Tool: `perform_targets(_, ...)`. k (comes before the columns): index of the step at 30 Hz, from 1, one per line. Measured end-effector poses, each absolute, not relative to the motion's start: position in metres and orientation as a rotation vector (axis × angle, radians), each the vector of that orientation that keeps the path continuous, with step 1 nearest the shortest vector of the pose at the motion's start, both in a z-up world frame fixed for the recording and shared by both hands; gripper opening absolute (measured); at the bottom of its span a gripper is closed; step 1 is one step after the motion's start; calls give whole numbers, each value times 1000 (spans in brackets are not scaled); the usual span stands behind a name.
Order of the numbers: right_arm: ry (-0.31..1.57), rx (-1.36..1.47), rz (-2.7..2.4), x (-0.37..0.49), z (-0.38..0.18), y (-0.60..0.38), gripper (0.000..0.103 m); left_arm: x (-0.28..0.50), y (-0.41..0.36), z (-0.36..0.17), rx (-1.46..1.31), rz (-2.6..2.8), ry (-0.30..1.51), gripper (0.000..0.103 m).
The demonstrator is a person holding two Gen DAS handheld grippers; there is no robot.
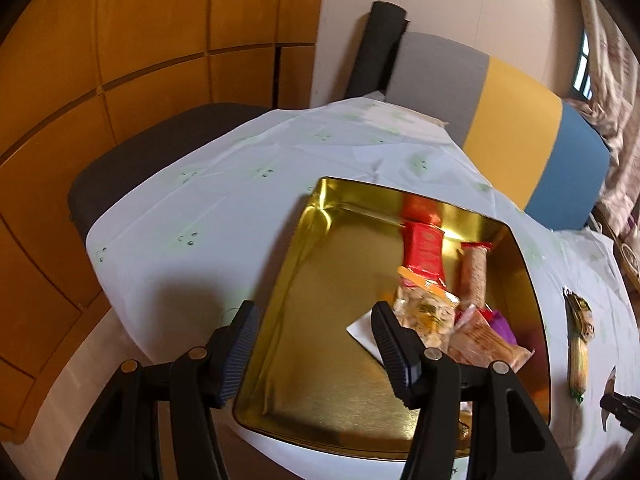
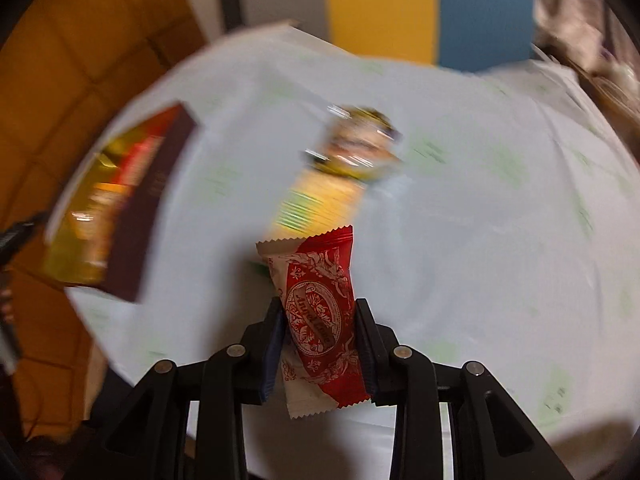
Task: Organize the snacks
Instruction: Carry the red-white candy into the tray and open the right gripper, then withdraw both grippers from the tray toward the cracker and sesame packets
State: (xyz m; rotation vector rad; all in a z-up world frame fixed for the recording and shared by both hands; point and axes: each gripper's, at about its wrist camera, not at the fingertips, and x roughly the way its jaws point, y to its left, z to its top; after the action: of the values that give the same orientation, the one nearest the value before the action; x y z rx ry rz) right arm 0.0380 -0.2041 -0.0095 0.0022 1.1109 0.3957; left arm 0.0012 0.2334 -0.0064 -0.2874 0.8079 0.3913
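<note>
A gold tin tray lies on the white-clothed table and holds several wrapped snacks, among them a red packet and a clear bag of nuts. My left gripper hovers open over the tray's near left rim with nothing between its fingers. In the right wrist view my right gripper is shut on a red and white snack packet, lifted above the cloth. A long yellow snack pack lies on the table just beyond it. That yellow pack also shows right of the tray. The tray appears blurred at the left.
A white cloth with green prints covers the table. A dark chair seat stands at the far left edge. A grey, yellow and blue padded headboard runs behind the table. Wooden panelling fills the left.
</note>
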Motion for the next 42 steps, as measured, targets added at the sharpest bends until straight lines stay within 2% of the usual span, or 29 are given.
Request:
perform_targets(11, 1008, -127, 836, 33, 19, -10, 34, -4, 236, -5, -285, 384, 795, 59)
perform_targets(18, 1076, -95, 968, 45, -12, 71, 37, -5, 241, -13, -296, 385, 812, 60)
perform_targets(20, 1096, -123, 952, 45, -28, 84, 52, -7, 243, -15, -300, 385, 817, 60)
perform_targets(30, 1100, -151, 933, 33, -44, 70, 54, -8, 239, -20, -292, 377, 825, 60)
perform_targets(42, 975, -99, 863, 28, -9, 35, 54, -6, 205, -11, -228, 304, 823, 60)
